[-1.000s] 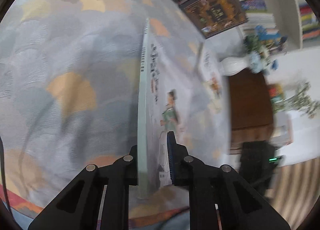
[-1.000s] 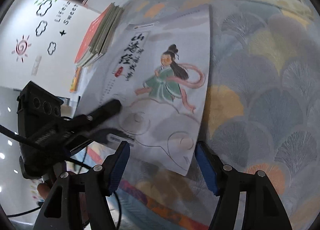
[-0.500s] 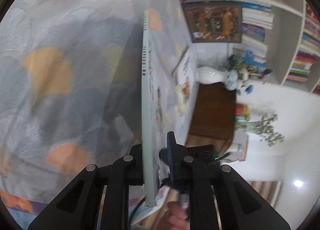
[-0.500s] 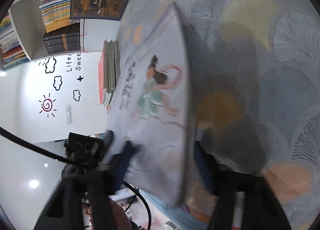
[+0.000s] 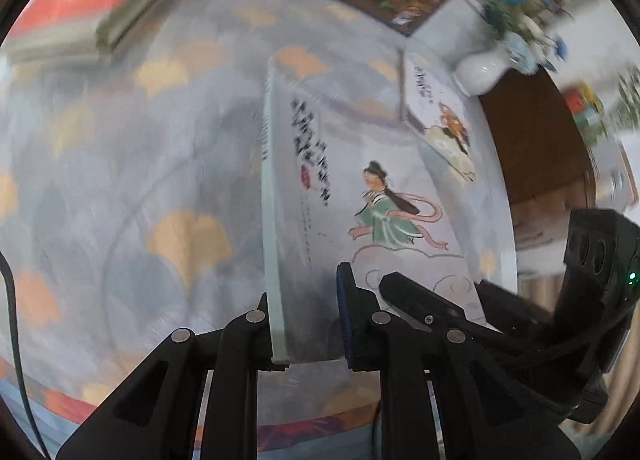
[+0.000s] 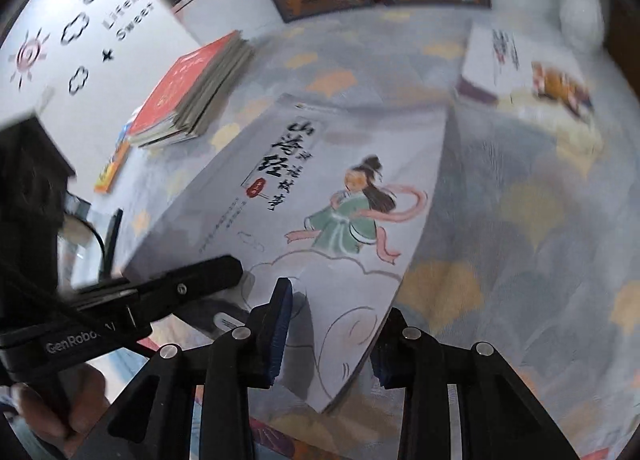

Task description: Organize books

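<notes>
As right gripper (image 6: 328, 334) closed onto book (image 6: 320, 195), left gripper (image 5: 306, 324) kept clamping spine edge.

The white wall (image 6: 60, 71) behind the table carries black lettering, "Life is Sweet", set among drawn clouds and a red sun. The body of the left gripper (image 6: 224, 280), seen in the right wrist view, bears pale letters "GenRobo", the rest cut off by a strap or edge. The pale book (image 6: 320, 195) with the green-robed figure has a large black brush title in Chinese, 山海经, with smaller characters beside it and a small red seal below, too blurred to read; the second pale book (image 6: 504, 59) near the far right corner of the table also shows dark characters, unreadable.
</notes>
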Motion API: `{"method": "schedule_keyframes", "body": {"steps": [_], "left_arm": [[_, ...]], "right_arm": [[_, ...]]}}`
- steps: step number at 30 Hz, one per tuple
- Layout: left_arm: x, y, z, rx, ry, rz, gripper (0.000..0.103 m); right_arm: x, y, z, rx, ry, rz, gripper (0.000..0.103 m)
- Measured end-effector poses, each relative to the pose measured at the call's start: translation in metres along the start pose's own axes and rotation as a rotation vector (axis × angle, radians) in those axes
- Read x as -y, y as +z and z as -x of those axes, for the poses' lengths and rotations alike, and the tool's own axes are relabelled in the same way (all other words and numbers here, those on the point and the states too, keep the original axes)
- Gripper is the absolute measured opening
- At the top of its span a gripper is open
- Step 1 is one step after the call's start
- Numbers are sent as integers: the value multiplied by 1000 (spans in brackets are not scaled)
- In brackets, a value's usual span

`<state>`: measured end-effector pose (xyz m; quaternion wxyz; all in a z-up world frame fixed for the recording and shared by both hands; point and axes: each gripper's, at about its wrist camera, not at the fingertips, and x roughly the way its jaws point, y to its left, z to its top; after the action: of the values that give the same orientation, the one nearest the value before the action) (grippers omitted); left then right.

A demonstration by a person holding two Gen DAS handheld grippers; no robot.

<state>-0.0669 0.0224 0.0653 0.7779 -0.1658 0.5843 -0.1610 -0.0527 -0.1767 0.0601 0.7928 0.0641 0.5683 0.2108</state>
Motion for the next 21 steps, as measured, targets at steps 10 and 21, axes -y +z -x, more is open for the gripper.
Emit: {"method": "schedule_keyframes", "body": {"steps": [10, 21], "left_arm": [[-18, 19, 40, 32, -156, -71, 13], [-90, 90, 118, 224, -191, -53, 15]], "right_arm": [[-54, 6, 30, 87, -93, 79, 33], [-154, 97, 23, 225, -38, 143, 34]]}}
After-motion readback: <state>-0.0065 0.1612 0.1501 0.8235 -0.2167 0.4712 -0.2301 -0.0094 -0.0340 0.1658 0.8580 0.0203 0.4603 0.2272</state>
